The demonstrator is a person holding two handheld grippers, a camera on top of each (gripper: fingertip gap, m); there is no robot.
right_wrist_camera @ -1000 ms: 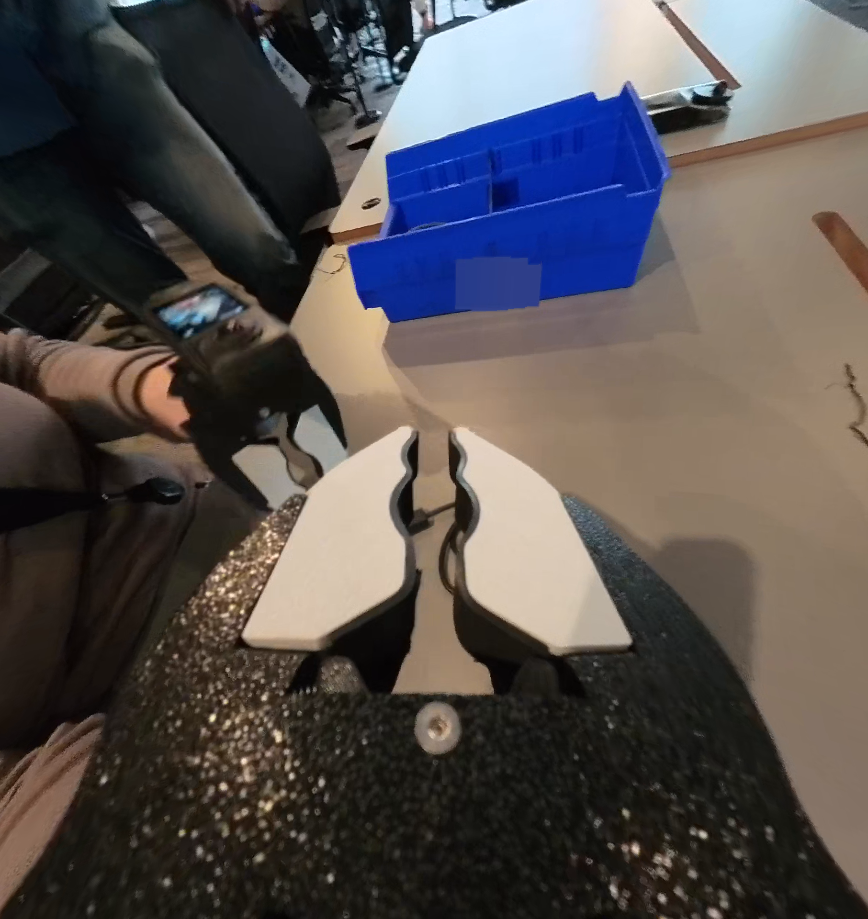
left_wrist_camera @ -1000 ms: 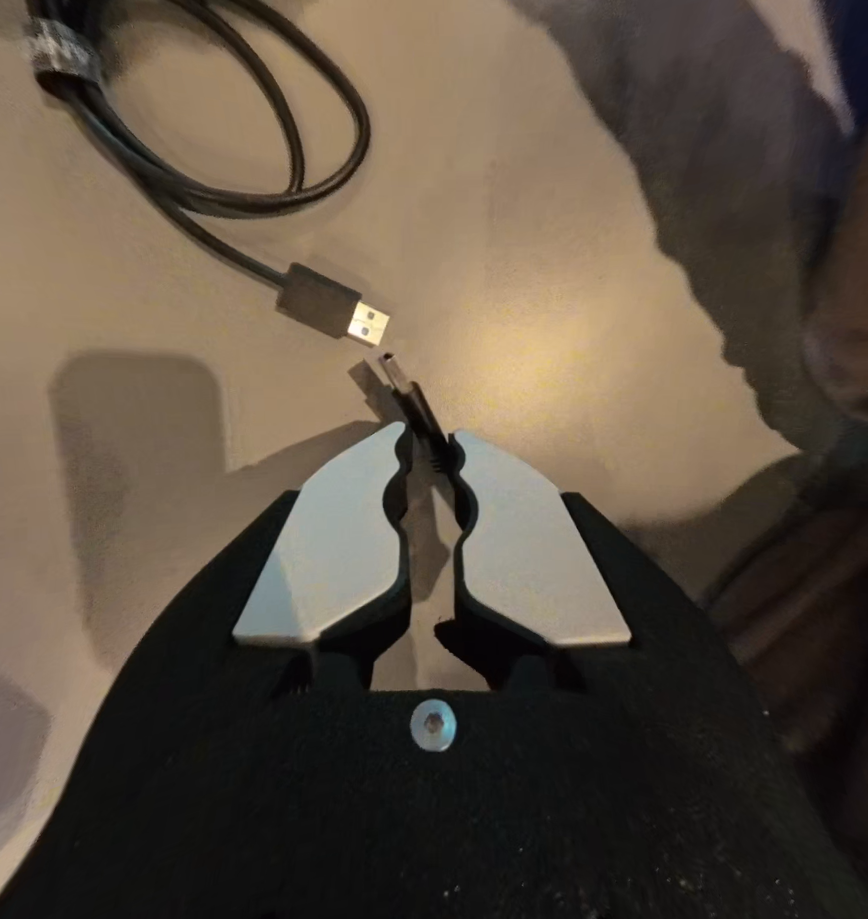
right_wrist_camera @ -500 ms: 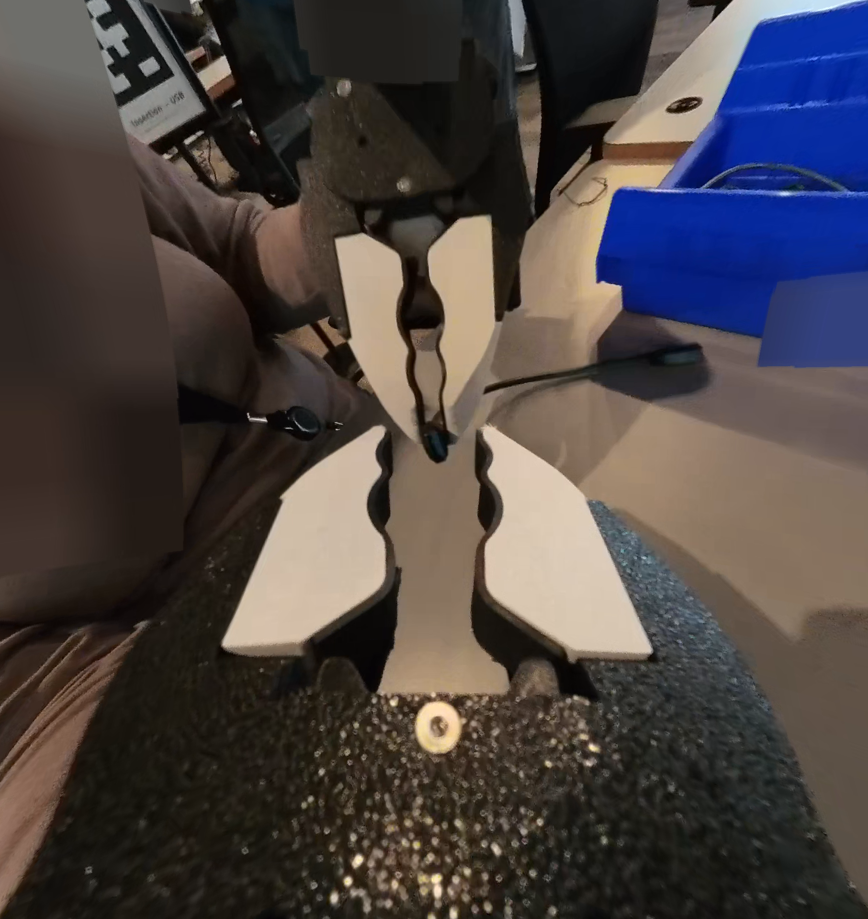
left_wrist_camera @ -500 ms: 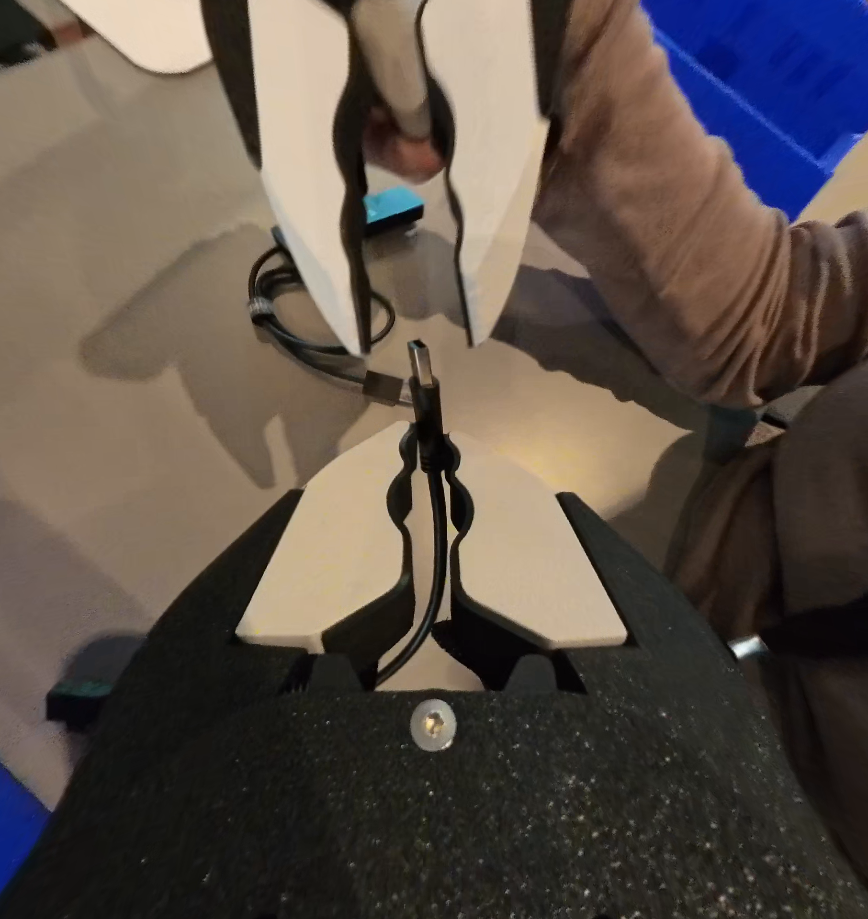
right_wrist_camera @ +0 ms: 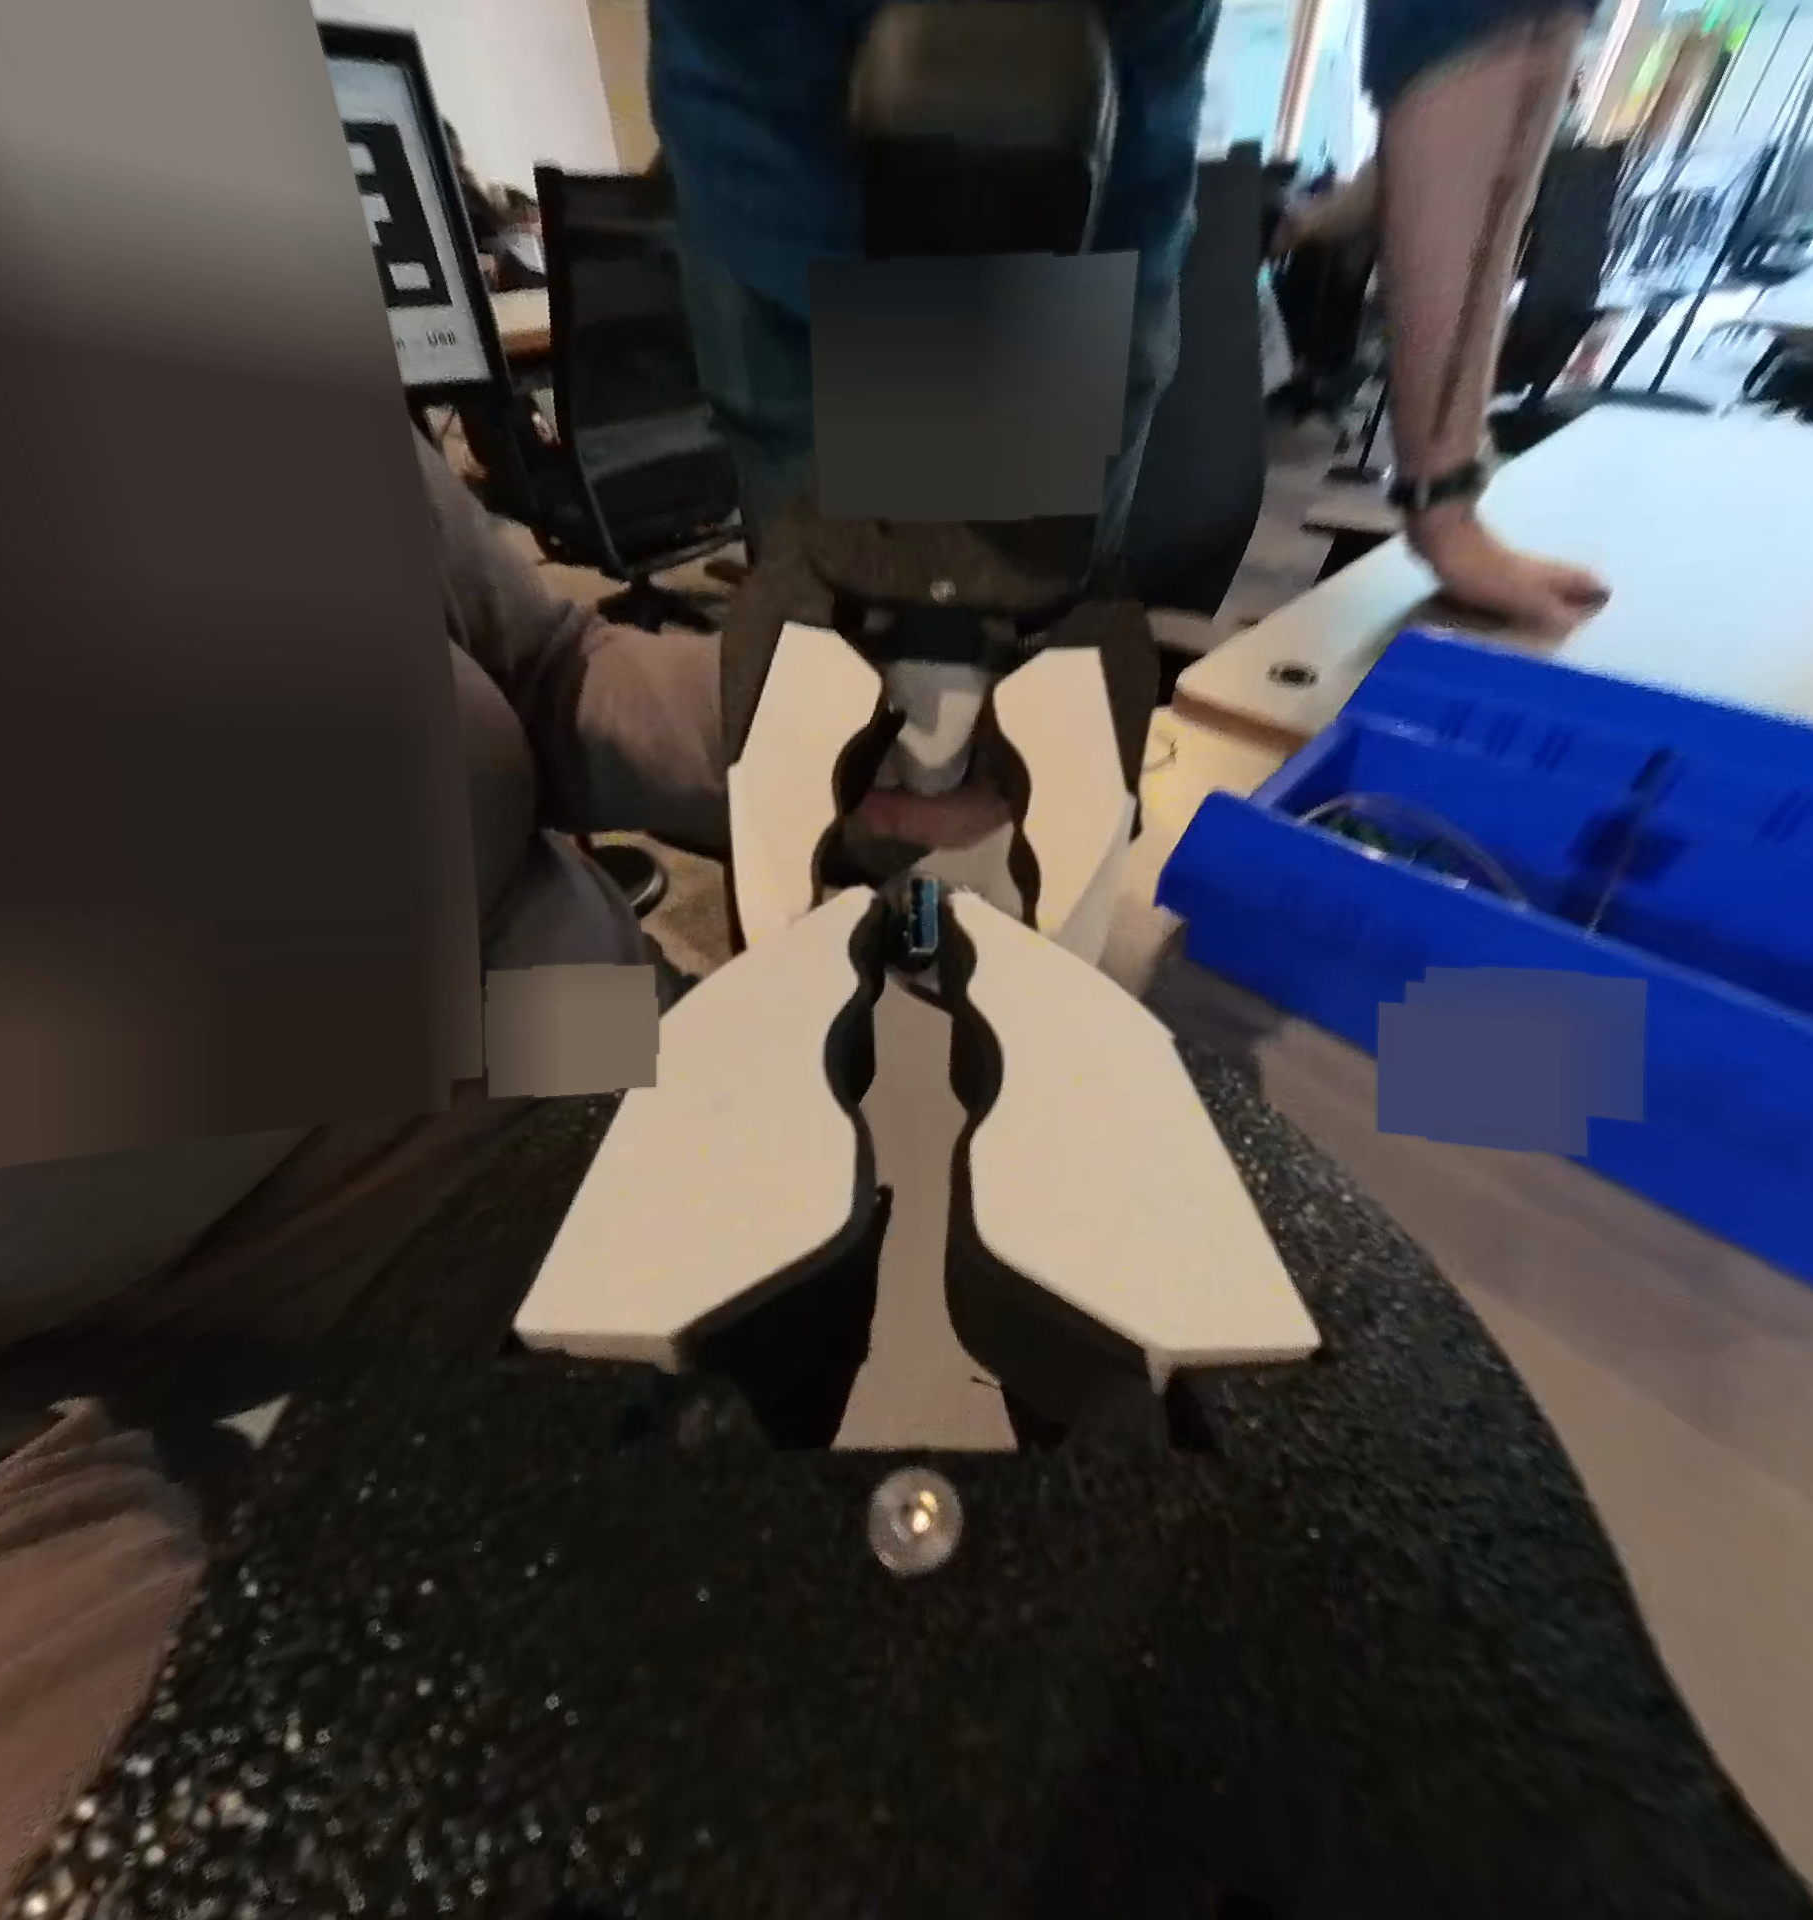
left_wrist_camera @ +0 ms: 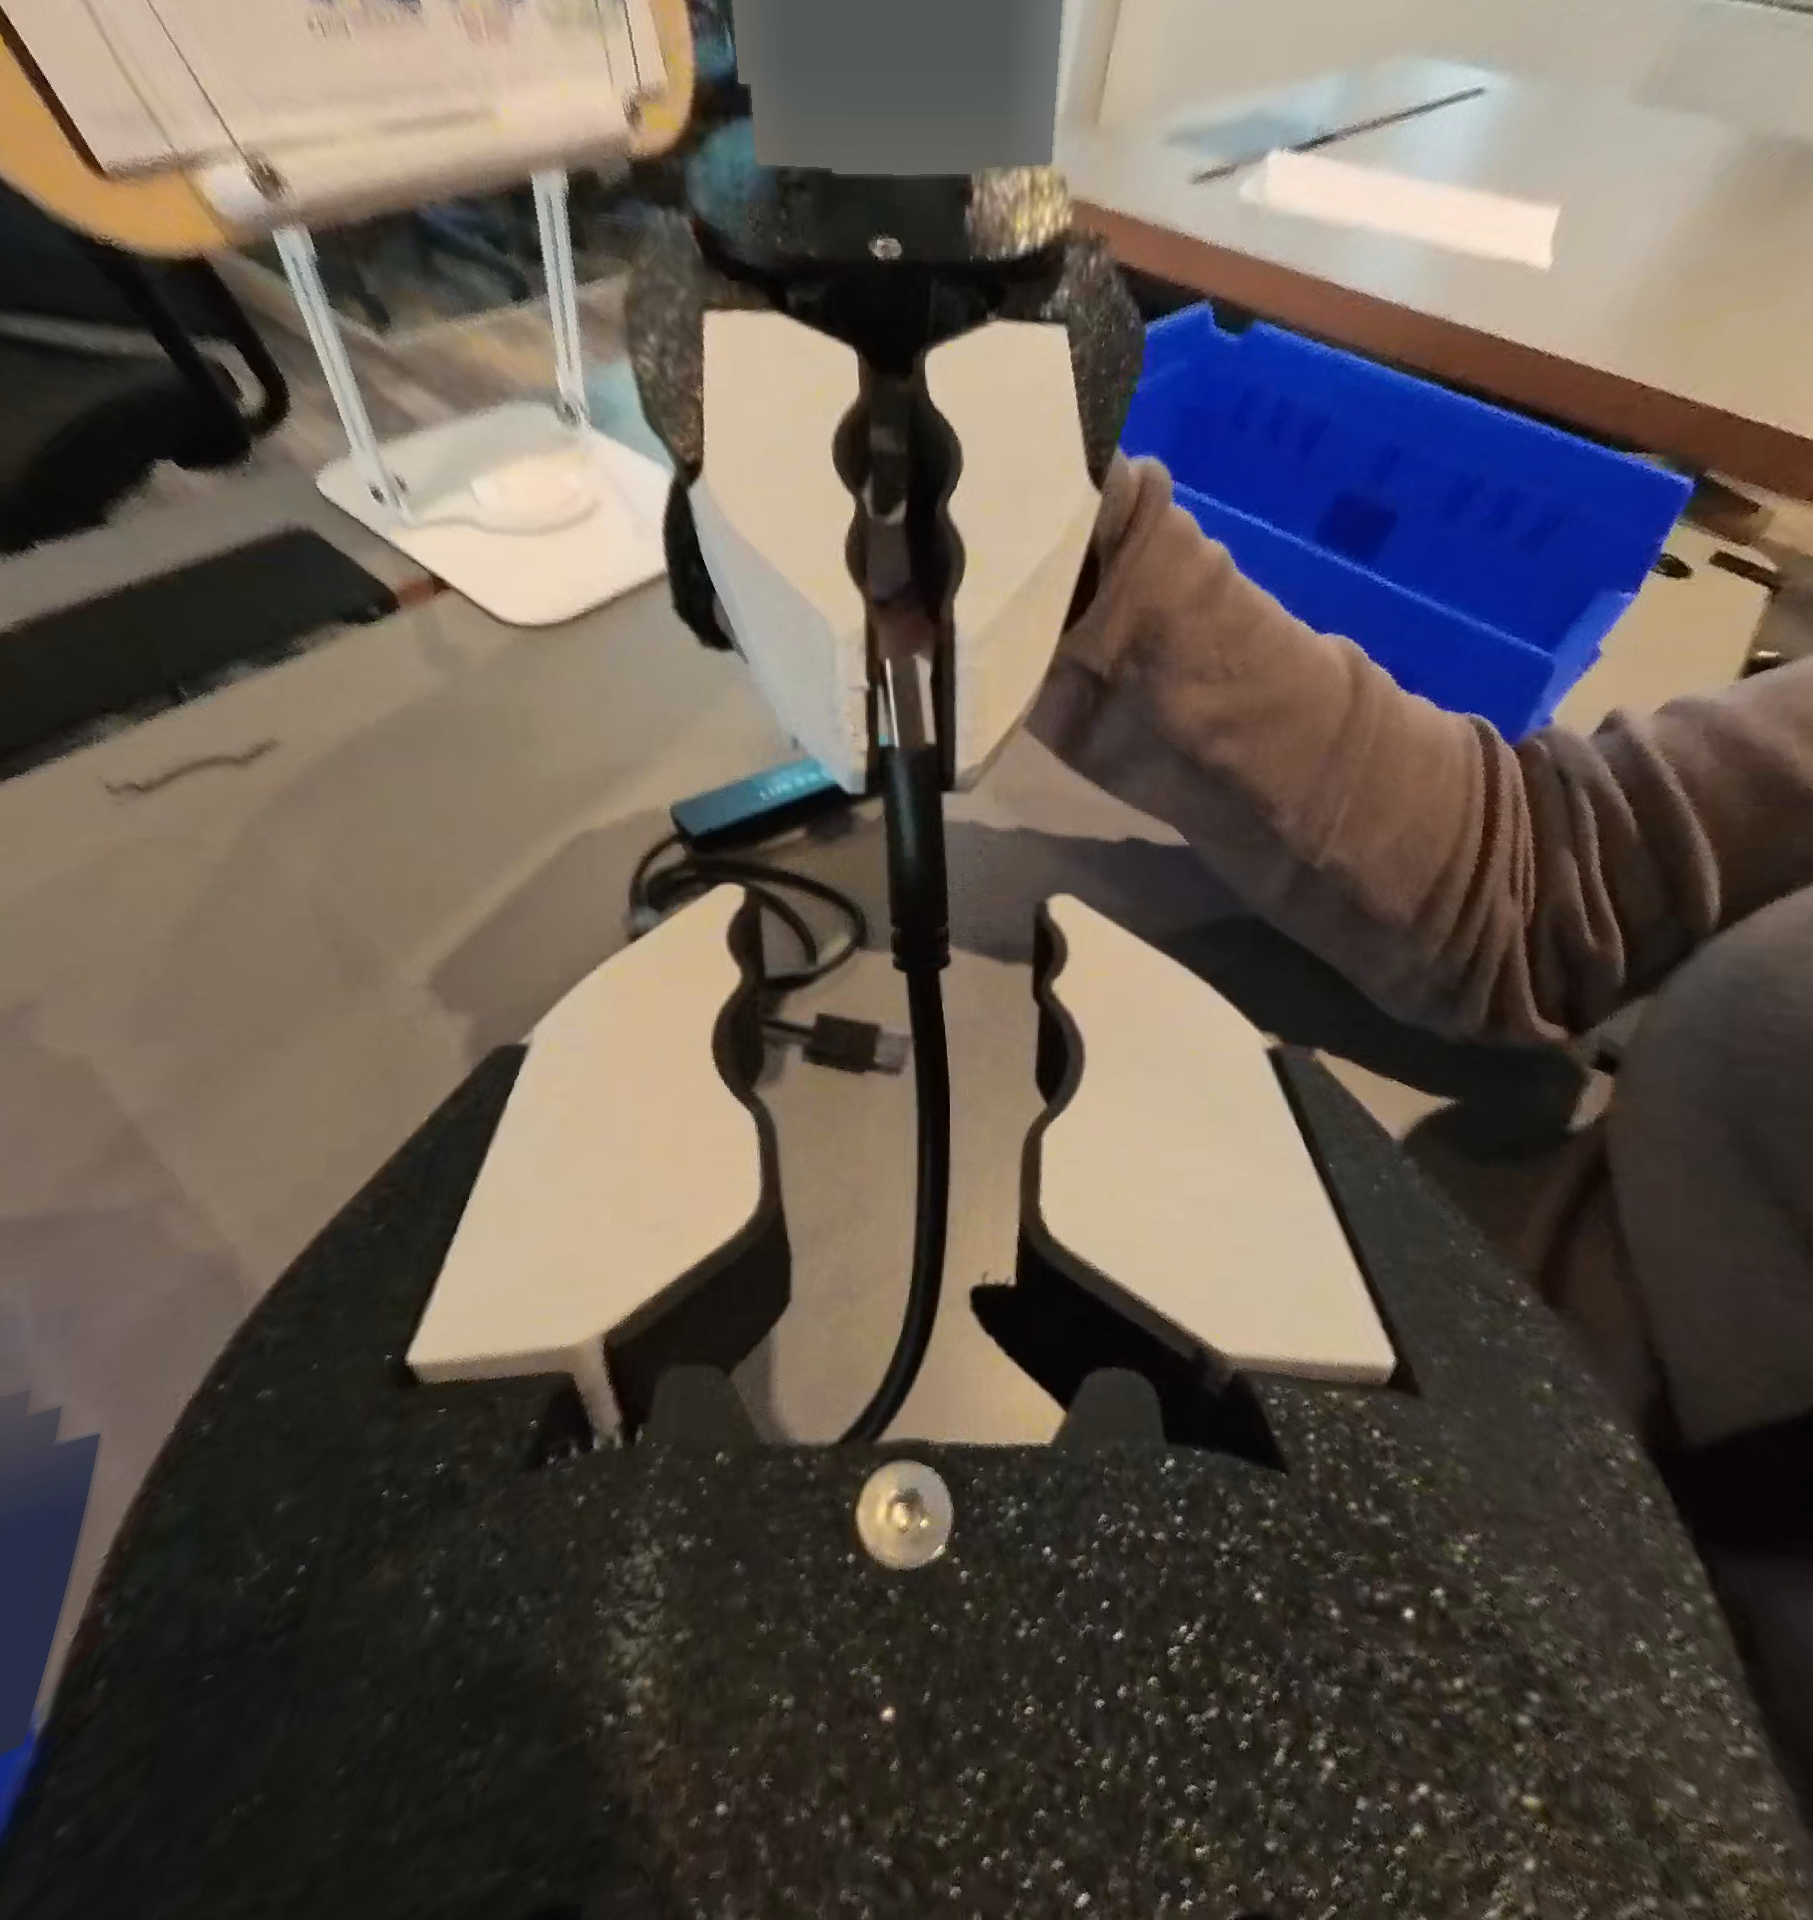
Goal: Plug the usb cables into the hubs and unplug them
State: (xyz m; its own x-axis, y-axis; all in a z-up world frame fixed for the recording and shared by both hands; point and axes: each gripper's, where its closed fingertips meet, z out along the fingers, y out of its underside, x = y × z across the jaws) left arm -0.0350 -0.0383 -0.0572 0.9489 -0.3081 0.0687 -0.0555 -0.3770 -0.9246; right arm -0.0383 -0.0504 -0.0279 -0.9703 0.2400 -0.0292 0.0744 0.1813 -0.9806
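Note:
A black USB cable (left_wrist_camera: 923, 1143) runs up between my left gripper's (left_wrist_camera: 889, 914) fingers, which stand apart and open around it without gripping. Its plug (left_wrist_camera: 912, 831) is held by my right gripper (left_wrist_camera: 902, 727), which faces me tip to tip. In the right wrist view my right gripper (right_wrist_camera: 912, 909) is shut on the plug (right_wrist_camera: 920, 930), whose metal end points toward the left gripper's white fingers (right_wrist_camera: 777, 748). A dark teal hub (left_wrist_camera: 756, 800) lies on the table behind. A second black cable with a plug (left_wrist_camera: 850, 1039) lies coiled below my left fingers.
A blue bin (left_wrist_camera: 1401, 540) stands at the right, also in the right wrist view (right_wrist_camera: 1504, 883) with wires inside. A white sign stand (left_wrist_camera: 486, 520) is at the back left. A standing person's hand (right_wrist_camera: 1504, 582) rests on the far table. The operator's sleeve (left_wrist_camera: 1349, 790) is at the right. The grippers are tip to tip, or close to it.
The plug has passed from my left gripper to my right. The left gripper has opened and let go; the right gripper has shut on the plug. Both grippers have risen and turned level.

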